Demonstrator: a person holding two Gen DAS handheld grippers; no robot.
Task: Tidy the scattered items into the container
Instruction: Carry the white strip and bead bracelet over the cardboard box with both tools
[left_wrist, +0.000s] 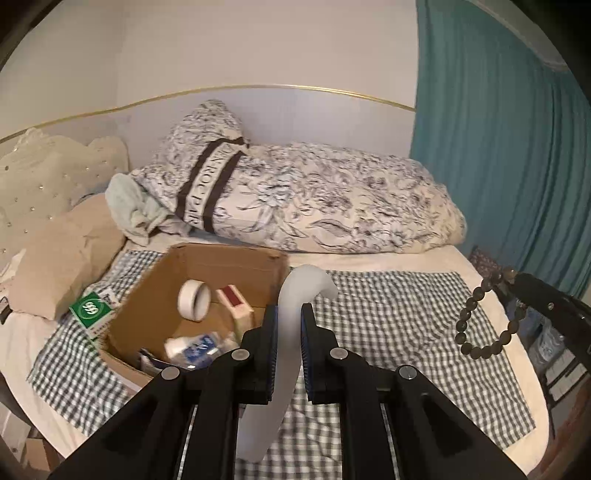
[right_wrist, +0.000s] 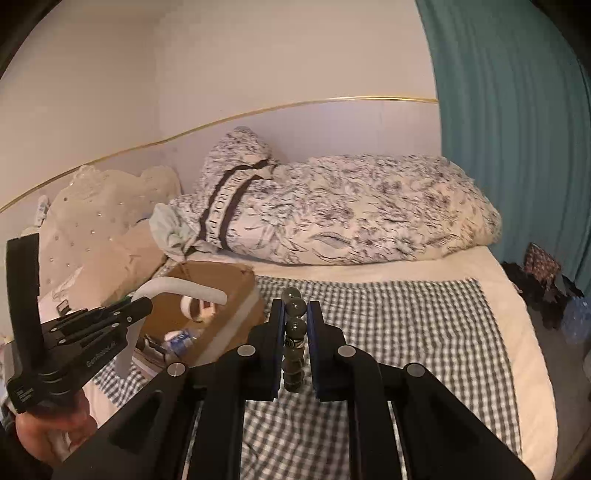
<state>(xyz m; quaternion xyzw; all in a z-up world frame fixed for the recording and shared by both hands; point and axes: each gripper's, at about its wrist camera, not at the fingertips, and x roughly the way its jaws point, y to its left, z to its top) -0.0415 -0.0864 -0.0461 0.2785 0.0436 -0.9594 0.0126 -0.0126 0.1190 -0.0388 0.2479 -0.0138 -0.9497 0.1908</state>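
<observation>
On the bed, a grey-and-white checked cloth is spread, and an open brown cardboard box stands on the cloth's left part, close to the cloth's far edge. Inside the box are seen a roll of white tape standing on its edge, a small cream block with a dark red face, and a white plastic bottle with a blue label lying on its side toward the box's near wall. A green-and-white carton lies on the cloth just beside the box's left wall.

A long, curved, translucent white hook-shaped piece is pinched between the fingers of the left gripper; its bent upper end rises above the fingertips, just right of the box's right wall. In the right wrist view the same white piece is seen arching over the box, held by the left gripper.

A bracelet of dark round beads is clamped between the blue-padded fingers of the right gripper, the beads hanging in a column between them above the checked cloth. In the left wrist view the bracelet is seen as a loop hanging above the cloth's right edge.

A rolled floral duvet lies along the bed's far side, and a teal curtain hangs at the right.
</observation>
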